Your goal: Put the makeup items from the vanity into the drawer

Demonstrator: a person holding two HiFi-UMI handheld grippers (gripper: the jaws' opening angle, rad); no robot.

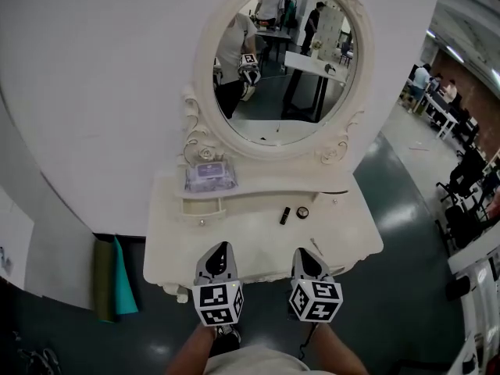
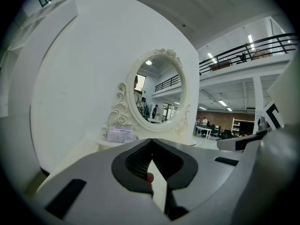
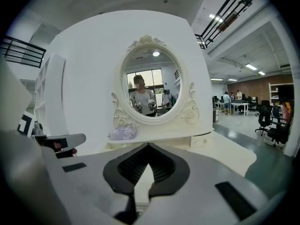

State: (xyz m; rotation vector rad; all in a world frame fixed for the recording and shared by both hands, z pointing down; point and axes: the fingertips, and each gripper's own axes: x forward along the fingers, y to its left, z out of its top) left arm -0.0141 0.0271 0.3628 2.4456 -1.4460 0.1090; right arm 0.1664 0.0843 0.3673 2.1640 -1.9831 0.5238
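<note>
A cream vanity (image 1: 234,248) with an oval mirror (image 1: 285,61) stands against the white wall. On its top lie a small black tube (image 1: 285,216), a round compact (image 1: 302,212) and a thin pale stick (image 1: 316,248). A clear pack of wipes (image 1: 209,176) rests on the raised shelf, and shows as well in the left gripper view (image 2: 120,134) and the right gripper view (image 3: 123,133). My left gripper (image 1: 222,247) and right gripper (image 1: 304,252) hover over the vanity's front edge, side by side, short of the items. The jaws of both meet at the tips with nothing between them (image 2: 151,140) (image 3: 148,146).
Small drawers with knobs sit under the shelf at the left (image 1: 201,212) and right (image 3: 205,139), both closed. A green and teal folded thing (image 1: 113,280) leans beside the vanity on the left. Desks, chairs and people stand on the grey floor at the right (image 1: 461,186).
</note>
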